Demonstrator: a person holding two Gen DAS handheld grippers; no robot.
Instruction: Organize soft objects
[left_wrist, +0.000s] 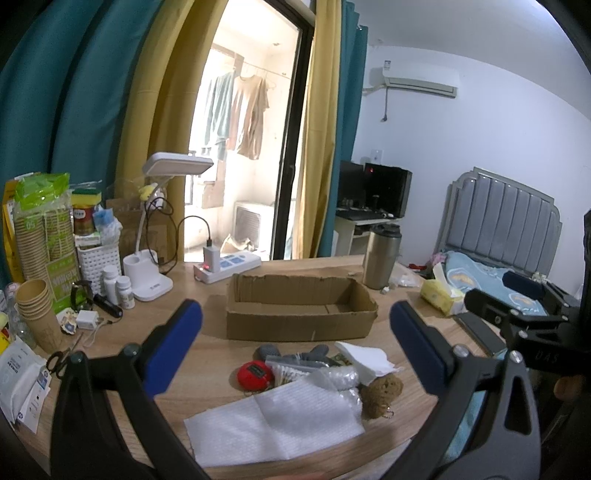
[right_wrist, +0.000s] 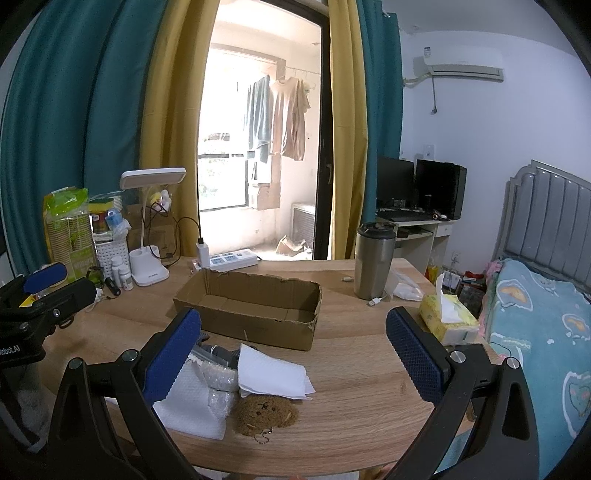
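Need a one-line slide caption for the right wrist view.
Open right gripper above a brown fuzzy bear keychain and white folded paper towel, empty cardboard tray behind.

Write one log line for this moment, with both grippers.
left gripper: open | right gripper: open | cardboard box: empty | soft pile: on table, untouched

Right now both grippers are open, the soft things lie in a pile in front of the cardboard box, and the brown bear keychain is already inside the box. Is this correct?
Not quite. The brown bear keychain is not inside the cardboard box; it lies on the table at the near edge of the pile, as the right wrist view shows. The box looks empty. The rest holds: left gripper and right gripper are open.
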